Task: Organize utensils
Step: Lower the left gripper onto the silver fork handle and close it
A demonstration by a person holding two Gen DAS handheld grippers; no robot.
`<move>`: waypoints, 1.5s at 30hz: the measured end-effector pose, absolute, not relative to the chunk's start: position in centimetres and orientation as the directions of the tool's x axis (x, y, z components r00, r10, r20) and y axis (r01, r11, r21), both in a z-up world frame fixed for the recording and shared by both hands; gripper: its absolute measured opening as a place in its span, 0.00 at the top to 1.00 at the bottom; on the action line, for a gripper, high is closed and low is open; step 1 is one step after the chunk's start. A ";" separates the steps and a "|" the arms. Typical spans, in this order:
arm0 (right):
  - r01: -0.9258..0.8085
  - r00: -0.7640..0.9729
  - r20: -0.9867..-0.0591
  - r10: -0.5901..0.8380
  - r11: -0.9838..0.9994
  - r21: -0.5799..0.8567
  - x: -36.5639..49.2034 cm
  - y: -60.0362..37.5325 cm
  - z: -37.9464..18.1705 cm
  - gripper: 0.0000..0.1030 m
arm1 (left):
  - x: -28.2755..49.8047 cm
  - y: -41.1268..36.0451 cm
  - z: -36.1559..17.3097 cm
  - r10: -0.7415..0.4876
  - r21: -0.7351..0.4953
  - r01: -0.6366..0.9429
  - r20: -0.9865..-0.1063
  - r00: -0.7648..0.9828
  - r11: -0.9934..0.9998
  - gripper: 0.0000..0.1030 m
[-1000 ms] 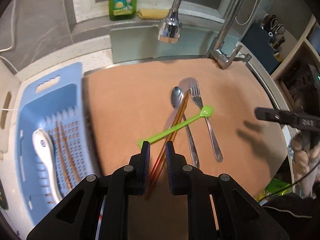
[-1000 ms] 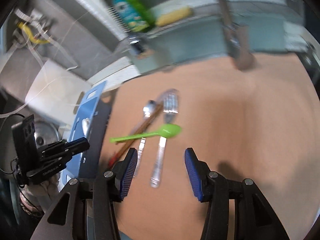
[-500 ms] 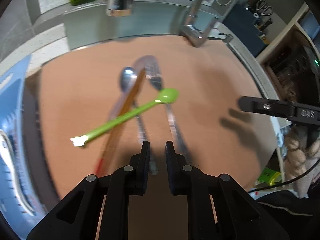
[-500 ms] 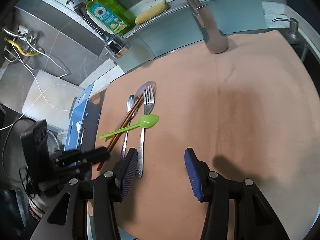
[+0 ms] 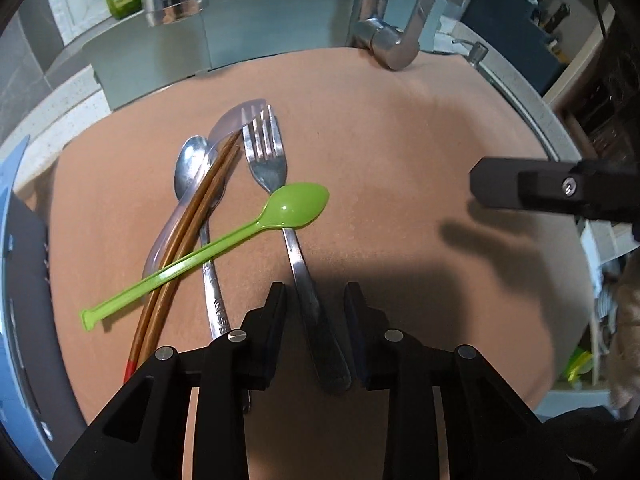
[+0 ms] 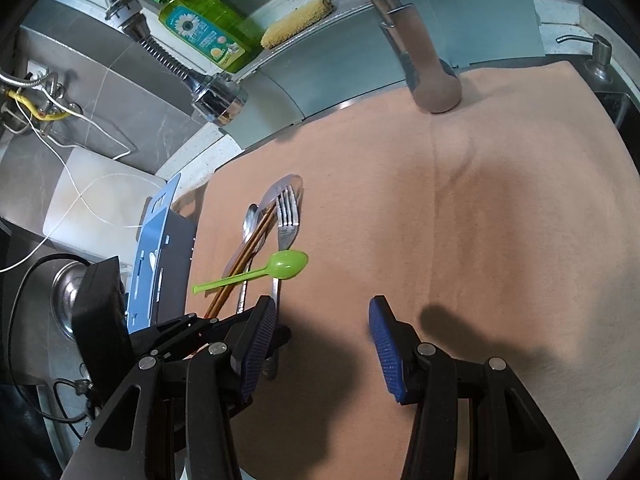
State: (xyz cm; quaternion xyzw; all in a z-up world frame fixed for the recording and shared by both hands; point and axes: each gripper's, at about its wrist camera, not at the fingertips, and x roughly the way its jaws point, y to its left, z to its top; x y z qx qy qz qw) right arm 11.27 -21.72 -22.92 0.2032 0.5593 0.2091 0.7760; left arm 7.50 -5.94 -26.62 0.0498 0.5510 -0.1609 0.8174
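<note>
left hand-held gripper [image 5: 316,300]: jaws apart and just been widening; they straddle the fork handle without pressing on it.
right hand-held gripper [image 6: 322,336]: jaws apart, nothing between them, hanging over bare mat at 3 o'clock of the utensils.
fork [image 5: 266,160]: metal, flat on the mat, tines toward 12 o'clock, handle running down to 6 o'clock between the left fingers.
green spoon [image 5: 298,206]: plastic, bowl resting across the fork's neck, handle slanting to 8 o'clock over the other utensils.
chopsticks [image 5: 192,228]: brown pair with red ends, side by side, lying under the green handle, at 9 o'clock of the fork.
metal spoon [image 5: 192,164]: bowl toward 12 o'clock, partly under the chopsticks.
clear spoon [image 5: 236,114]: translucent, beneath the chopsticks, bowl behind the fork tines.
mat [image 5: 400,140]: tan, covering the sink area.
blue basket [image 6: 154,240]: at 9 o'clock of the mat, only its edge showing.
faucet [image 5: 384,40]: at 12 o'clock.
soap bottle [image 6: 200,28]: green, on the ledge behind.
</note>
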 end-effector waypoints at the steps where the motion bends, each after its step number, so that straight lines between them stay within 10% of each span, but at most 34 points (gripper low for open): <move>1: -0.096 0.290 -0.783 0.551 0.830 0.549 11.3 -22.1 -22.9 0.56 | 7.5 -5.9 -26.7 -0.205 -0.092 0.318 -0.916 0.344 0.944 0.73; 45: -0.125 0.241 -0.822 0.517 0.856 0.502 16.2 -22.6 -26.0 0.56 | 4.2 -14.0 -26.8 -0.410 -0.230 0.535 -0.879 0.245 0.813 0.83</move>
